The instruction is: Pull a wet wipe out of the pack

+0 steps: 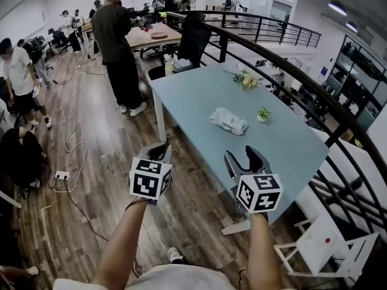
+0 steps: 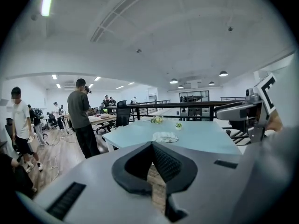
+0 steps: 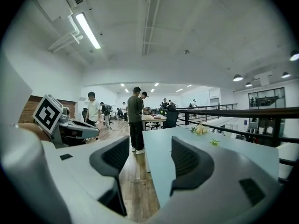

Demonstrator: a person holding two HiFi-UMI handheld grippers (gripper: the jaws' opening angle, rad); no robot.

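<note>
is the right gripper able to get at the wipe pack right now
Probably not yet: the right gripper, open and empty, hangs by the near edge of the table, short of the wipe pack mid-table. Nothing stands between them.

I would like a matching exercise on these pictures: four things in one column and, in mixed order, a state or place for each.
1 left gripper
2 right gripper
3 wipe pack
4 small green plant

a jaws apart, nothing between
b lying on the table, near its middle
c jaws together
d standing right of the pack, head view

Pairs: 1-c, 2-a, 3-b, 4-d
</note>
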